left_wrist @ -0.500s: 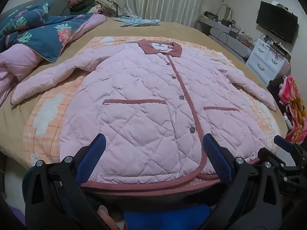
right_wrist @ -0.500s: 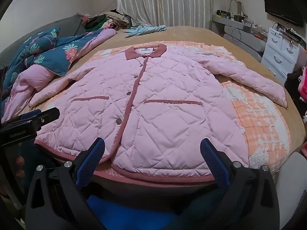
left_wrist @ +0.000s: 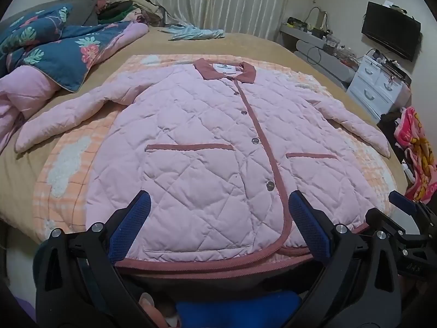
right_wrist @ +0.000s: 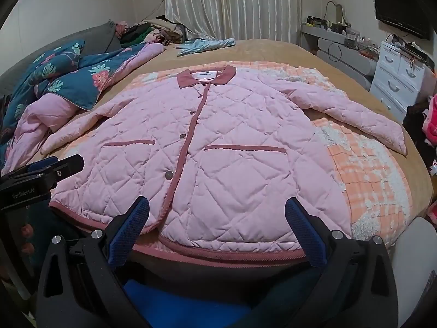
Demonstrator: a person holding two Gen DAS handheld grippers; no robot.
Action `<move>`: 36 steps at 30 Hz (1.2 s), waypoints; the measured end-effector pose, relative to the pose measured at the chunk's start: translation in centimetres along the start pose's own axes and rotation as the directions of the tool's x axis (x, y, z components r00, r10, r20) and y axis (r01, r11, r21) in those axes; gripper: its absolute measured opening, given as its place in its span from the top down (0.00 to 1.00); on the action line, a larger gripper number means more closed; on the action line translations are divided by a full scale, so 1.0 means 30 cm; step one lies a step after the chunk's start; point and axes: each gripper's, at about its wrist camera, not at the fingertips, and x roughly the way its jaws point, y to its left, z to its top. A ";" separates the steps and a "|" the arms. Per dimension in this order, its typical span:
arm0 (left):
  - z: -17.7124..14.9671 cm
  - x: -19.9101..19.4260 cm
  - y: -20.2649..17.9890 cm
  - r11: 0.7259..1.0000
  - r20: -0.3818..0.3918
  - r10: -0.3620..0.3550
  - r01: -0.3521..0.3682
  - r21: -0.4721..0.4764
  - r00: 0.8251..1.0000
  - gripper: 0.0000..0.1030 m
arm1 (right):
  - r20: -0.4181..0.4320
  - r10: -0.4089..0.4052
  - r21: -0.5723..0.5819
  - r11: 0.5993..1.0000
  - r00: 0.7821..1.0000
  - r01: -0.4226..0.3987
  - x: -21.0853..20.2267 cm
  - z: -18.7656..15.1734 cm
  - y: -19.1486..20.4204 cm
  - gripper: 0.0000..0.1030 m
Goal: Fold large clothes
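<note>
A pink quilted jacket [left_wrist: 207, 147] lies flat and face up on an orange checked blanket [left_wrist: 68, 164] on the bed [left_wrist: 273, 46]. It fills the middle of both views, with its dark pink collar [left_wrist: 225, 70] toward the top of the frame and its hem at the bottom, just in front of the cameras. It is buttoned, and both sleeves are spread out to the sides: one sleeve [left_wrist: 68, 117] reaches to the left of the frame, the other sleeve [right_wrist: 363, 114] to the right.

The left gripper [left_wrist: 218, 227] and the right gripper [right_wrist: 217, 224] both hover over the hem. Their jaws stand wide and hold nothing; no pad touches the cloth.

I judge that folding has not started yet, because the jacket is fully spread. The step in hand looks like the approach for a first fold. The next move probably calls for each gripper to go to one part, for example a sleeve or a hem corner, and close on the thick padded cloth before it is carried over the body.
</note>
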 end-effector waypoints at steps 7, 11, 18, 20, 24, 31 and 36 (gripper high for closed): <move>-0.003 -0.002 -0.003 1.000 -0.002 -0.006 0.006 0.012 1.000 0.08 | -0.002 -0.007 0.001 1.000 1.000 0.007 0.002 0.001 0.006 0.04; -0.005 -0.001 -0.004 1.000 -0.001 -0.008 0.008 0.012 1.000 0.08 | -0.004 -0.003 0.006 1.000 1.000 0.003 0.002 0.002 0.007 0.04; -0.003 0.001 0.001 1.000 -0.004 -0.011 0.011 0.010 1.000 0.08 | -0.006 0.002 0.009 1.000 1.000 -0.002 0.008 0.000 0.005 0.04; -0.004 0.001 0.001 1.000 -0.003 -0.011 0.011 0.012 1.000 0.08 | -0.007 0.002 0.009 1.000 1.000 -0.002 0.008 -0.001 0.007 0.04; -0.003 0.001 0.004 1.000 -0.003 -0.012 0.012 0.010 1.000 0.08 | -0.006 0.004 0.009 1.000 1.000 -0.004 0.012 -0.002 0.001 0.04; -0.004 0.001 0.003 1.000 -0.004 -0.014 0.014 0.011 1.000 0.08 | -0.008 0.005 0.011 1.000 1.000 -0.005 0.015 -0.004 -0.001 0.04; -0.005 0.000 0.002 1.000 -0.003 -0.013 0.013 0.009 1.000 0.08 | -0.009 0.004 0.010 1.000 1.000 -0.004 0.016 -0.004 -0.001 0.04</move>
